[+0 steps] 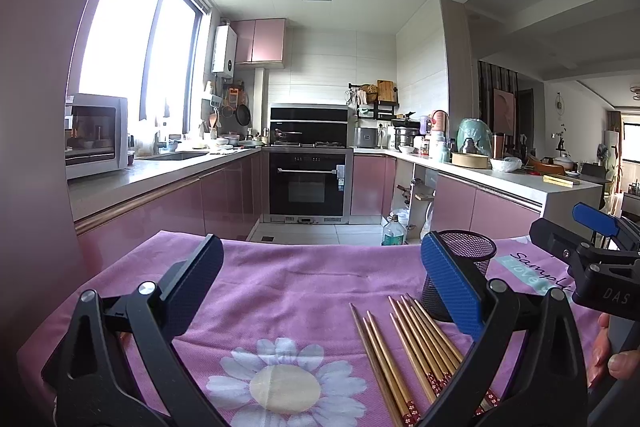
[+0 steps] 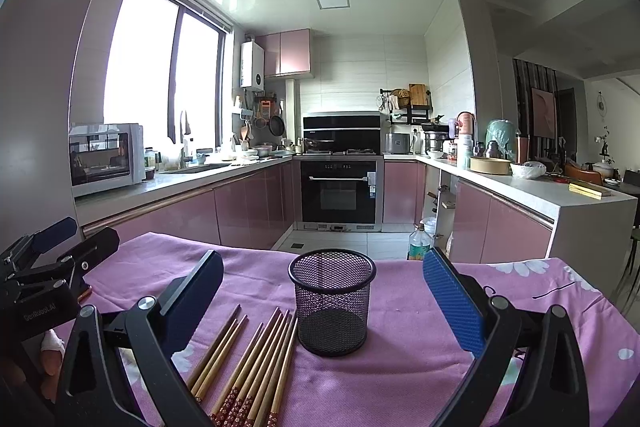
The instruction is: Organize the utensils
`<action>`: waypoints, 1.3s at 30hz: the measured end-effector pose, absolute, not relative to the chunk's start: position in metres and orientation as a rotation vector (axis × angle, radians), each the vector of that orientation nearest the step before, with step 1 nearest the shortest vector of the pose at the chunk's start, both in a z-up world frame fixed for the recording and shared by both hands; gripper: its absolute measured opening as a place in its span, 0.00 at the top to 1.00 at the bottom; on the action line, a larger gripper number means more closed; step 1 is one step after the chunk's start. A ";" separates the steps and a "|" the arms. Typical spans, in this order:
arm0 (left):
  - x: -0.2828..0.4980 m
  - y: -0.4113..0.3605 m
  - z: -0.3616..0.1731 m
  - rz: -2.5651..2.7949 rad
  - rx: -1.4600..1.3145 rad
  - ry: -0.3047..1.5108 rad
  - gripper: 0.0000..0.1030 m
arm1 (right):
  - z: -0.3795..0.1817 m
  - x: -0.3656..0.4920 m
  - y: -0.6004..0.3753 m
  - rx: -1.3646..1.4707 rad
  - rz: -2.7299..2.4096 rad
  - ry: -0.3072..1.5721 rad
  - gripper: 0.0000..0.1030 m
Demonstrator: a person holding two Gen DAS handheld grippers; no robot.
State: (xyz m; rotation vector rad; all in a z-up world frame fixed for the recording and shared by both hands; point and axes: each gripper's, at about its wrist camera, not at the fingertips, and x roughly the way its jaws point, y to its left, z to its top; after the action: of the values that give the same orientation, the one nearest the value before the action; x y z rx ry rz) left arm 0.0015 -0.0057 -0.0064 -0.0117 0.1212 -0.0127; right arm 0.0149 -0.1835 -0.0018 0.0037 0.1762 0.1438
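Tablecloth (image 2: 400,367): pink-purple with white daisy print. Chopsticks (image 2: 256,359): tan wood, red floral-patterned ends. Mesh cup (image 2: 332,301): black; kitchen cabinets (image 2: 248,211): glossy pink.

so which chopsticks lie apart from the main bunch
The two chopsticks farthest from the mesh cup; a strip of cloth separates them from the tighter bunch beside the cup.

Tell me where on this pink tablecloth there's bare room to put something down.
Free: the cloth right of the mesh cup, out to the table's right edge, and the stretch left of the chopsticks around the daisy print. Crowded: the chopsticks lie fanned close beside the cup, leaving little room between them.
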 end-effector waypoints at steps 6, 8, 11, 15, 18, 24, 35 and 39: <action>0.002 -0.005 -0.006 -0.012 -0.012 0.122 0.06 | -0.001 0.014 -0.184 0.005 0.145 0.173 0.06; 0.002 -0.006 -0.007 -0.015 -0.013 0.123 0.06 | -0.001 0.014 -0.184 0.003 0.144 0.173 0.06; 0.001 -0.008 -0.008 -0.018 -0.014 0.123 0.06 | -0.001 0.014 -0.183 0.004 0.144 0.172 0.06; 0.001 -0.008 -0.008 -0.018 -0.015 0.124 0.06 | -0.001 0.013 -0.183 0.002 0.141 0.169 0.06; 0.001 -0.008 -0.008 -0.019 -0.014 0.125 0.06 | 0.000 0.013 -0.182 0.002 0.141 0.169 0.06; 0.001 -0.007 -0.007 -0.023 -0.016 0.127 0.06 | 0.000 0.013 -0.183 0.002 0.144 0.170 0.06; 0.002 -0.008 -0.008 -0.026 -0.017 0.130 0.05 | 0.000 0.014 -0.183 0.004 0.146 0.173 0.06; 0.002 -0.008 -0.008 -0.025 -0.017 0.130 0.06 | 0.000 0.015 -0.183 0.005 0.148 0.175 0.06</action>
State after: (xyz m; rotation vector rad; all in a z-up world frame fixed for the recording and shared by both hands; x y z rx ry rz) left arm 0.0024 -0.0081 -0.0083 -0.0173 0.1302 -0.0252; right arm 0.0149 -0.1830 -0.0001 0.0051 0.1749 0.1484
